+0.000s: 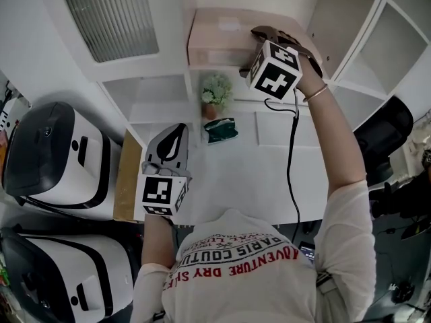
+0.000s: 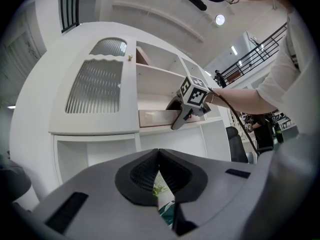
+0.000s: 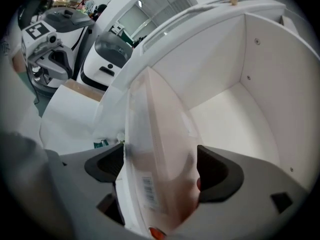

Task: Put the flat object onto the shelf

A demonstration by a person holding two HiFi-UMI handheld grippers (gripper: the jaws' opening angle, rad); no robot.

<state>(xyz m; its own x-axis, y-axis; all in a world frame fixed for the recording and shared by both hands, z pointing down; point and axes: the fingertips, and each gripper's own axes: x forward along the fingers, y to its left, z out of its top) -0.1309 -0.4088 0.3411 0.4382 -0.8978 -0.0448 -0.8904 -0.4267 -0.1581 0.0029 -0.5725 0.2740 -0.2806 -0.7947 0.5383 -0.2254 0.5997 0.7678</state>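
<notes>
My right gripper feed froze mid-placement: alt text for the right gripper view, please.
A flat pale pink box sits between the right gripper's wide-open jaws, its far end inside a white shelf compartment. White machines show at upper left.

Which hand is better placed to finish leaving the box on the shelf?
Right. The right gripper is up at the shelf, with the box between its open jaws. The left gripper sits low over the table, shut and empty.

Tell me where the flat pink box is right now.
Head view, top centre: the flat pink box sits on the white shelf above the small potted plant, its right end between the jaws of the right gripper.
</notes>
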